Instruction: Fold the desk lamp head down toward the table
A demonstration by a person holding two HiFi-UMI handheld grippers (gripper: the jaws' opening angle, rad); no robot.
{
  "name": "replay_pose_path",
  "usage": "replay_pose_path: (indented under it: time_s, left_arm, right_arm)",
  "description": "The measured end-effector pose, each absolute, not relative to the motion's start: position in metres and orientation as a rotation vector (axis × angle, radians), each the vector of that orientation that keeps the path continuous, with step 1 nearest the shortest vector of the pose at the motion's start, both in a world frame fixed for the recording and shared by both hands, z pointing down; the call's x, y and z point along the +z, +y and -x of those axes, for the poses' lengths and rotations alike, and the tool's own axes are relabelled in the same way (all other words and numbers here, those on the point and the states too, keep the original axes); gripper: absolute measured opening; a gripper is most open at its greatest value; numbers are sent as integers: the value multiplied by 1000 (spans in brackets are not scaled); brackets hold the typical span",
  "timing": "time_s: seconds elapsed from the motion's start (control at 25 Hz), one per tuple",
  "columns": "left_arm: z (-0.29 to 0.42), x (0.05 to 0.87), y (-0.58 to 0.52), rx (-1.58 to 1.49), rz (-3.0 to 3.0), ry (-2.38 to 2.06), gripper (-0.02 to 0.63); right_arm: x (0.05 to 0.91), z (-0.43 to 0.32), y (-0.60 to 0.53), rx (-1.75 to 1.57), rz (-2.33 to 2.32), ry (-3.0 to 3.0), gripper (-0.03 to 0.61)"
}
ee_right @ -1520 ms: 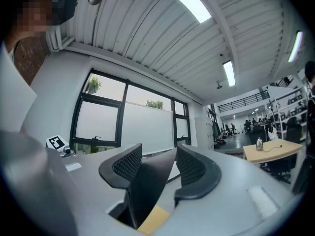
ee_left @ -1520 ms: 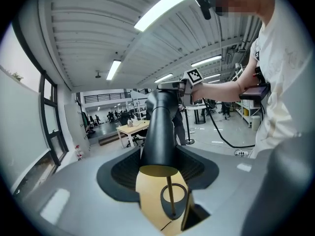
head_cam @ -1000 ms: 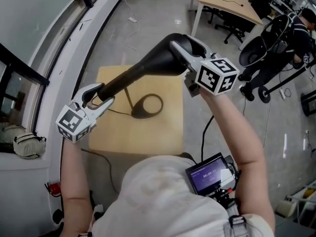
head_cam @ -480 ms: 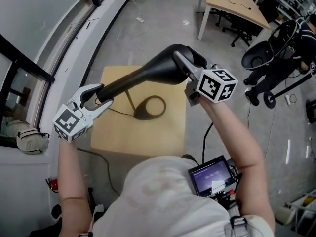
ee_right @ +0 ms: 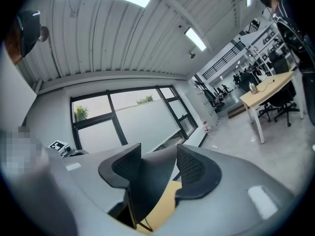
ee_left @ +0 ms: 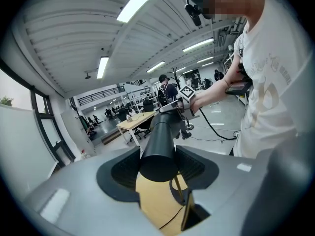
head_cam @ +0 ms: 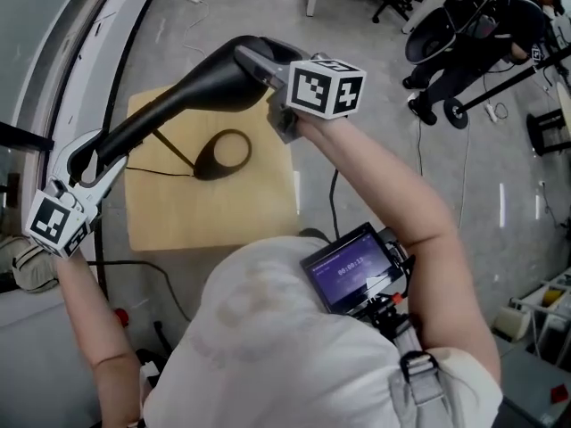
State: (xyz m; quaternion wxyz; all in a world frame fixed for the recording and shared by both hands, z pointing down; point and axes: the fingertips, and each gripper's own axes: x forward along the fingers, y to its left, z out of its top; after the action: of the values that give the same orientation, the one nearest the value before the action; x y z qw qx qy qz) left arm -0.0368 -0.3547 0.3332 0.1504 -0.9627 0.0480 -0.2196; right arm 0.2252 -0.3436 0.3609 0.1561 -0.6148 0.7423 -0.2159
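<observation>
The black desk lamp's long head (head_cam: 201,86) stretches above the small wooden table (head_cam: 214,214). Its ring-shaped base (head_cam: 223,153) and thin stem rest on the tabletop. My left gripper (head_cam: 87,160) is shut on the narrow end of the head, and the round tube (ee_left: 158,146) sits between its pads (ee_left: 194,167). My right gripper (head_cam: 260,62) is shut on the wide end, where the dark shell (ee_right: 150,183) fills the gap between its pads (ee_right: 189,165). The right gripper's marker cube (ee_left: 186,93) shows at the tube's far end in the left gripper view.
A black cable (head_cam: 147,169) runs from the lamp base off the table's left side. A window sill and wall (head_cam: 53,87) border the left. A black wheeled frame (head_cam: 464,34) stands at the upper right. A screen device (head_cam: 352,270) hangs on the person's chest.
The right gripper has rolled and sunk with the lamp's wide end. The left gripper has risen a little at the narrow end. Both stay shut on the lamp.
</observation>
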Motion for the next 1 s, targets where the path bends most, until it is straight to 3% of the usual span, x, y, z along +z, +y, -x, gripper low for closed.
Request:
replay_pose_path:
  time_s: [1.0]
  left_arm:
    - [37,321,-339,-740,2690,165,232]
  right_arm:
    - [408,-212,-335,-781,1547,2046,241]
